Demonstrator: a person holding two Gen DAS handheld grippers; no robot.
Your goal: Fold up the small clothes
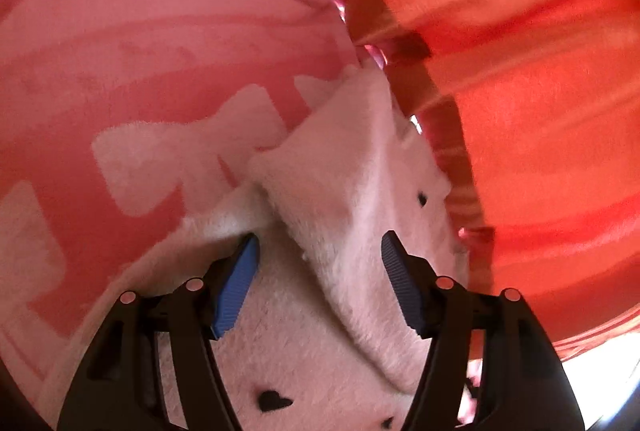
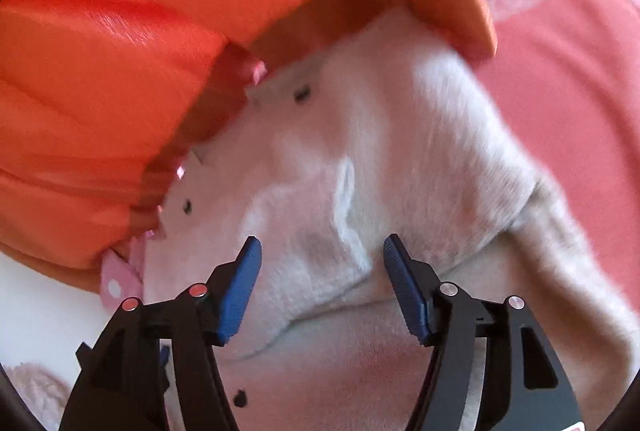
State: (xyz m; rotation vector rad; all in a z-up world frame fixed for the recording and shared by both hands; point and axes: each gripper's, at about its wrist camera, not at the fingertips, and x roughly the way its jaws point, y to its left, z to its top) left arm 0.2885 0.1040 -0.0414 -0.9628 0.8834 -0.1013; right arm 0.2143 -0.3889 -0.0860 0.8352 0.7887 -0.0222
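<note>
The white fleece garment (image 1: 352, 191), fluffy and dotted with small black hearts, lies on a pink blanket (image 1: 120, 43) patterned with pale blocks, close against an orange cushion (image 1: 520, 79). One flap of it is already turned over onto the rest, so a fold looks to be under way. The left hand-held gripper (image 1: 320, 251) hangs over that flap with its jaws apart, fabric between them but not pinched. The right hand-held gripper (image 2: 322, 251) is also apart, poised above a raised crease in the garment (image 2: 360, 159), gripping nothing. Next, I judge, each should lower onto an edge, pinch through the thick pile, and carry it across without dragging the layers beneath.
</note>
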